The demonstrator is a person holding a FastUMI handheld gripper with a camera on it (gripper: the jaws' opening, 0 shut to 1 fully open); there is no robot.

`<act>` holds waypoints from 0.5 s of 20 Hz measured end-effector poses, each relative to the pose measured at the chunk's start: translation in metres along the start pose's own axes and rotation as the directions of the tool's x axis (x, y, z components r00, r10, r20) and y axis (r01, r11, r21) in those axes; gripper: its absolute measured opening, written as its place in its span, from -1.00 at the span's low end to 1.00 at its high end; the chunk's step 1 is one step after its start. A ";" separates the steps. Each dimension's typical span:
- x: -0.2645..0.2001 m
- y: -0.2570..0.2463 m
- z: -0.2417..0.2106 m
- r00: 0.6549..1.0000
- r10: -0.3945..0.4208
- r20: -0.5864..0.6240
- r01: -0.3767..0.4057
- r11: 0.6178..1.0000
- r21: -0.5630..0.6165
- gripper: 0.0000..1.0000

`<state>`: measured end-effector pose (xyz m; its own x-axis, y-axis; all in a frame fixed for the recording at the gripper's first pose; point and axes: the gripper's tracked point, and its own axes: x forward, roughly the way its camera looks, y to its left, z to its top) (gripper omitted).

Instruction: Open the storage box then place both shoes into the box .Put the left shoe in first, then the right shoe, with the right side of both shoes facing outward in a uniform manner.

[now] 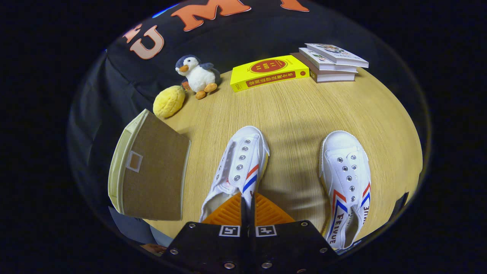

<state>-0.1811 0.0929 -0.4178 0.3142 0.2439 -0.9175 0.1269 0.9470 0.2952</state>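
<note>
Two white canvas shoes with red and blue side stripes lie on the wooden table (296, 110). One shoe (239, 163) is next to the storage box, tilted onto its side, toe pointing away from me. My gripper (247, 201) is shut on the striped side wall at that shoe's heel end, fingers (266, 213) pressed close together. The other shoe (348, 179) rests flat beyond the fingers to the right, apart from them. The storage box (152, 167), cream with a brown panel and a small label window, stands left of the held shoe; its panel looks closed.
At the back of the table are a yellow plush (169, 101), a penguin toy (198, 76), a yellow book (268, 72) and a stack of three books (331, 62). A person's hand (154, 248) shows below the box.
</note>
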 end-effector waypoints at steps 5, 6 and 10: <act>0.012 -0.015 -0.018 0.998 -0.057 -0.016 0.054 0.989 -0.137 -0.99; 0.014 -0.019 -0.019 0.997 -0.075 -0.007 0.072 0.984 -0.163 -0.99; 0.018 -0.024 -0.020 0.995 -0.097 0.035 0.103 0.955 -0.279 -0.94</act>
<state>-0.1973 0.0791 -0.4466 0.3331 0.1436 -0.9319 -0.1094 0.9876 0.1130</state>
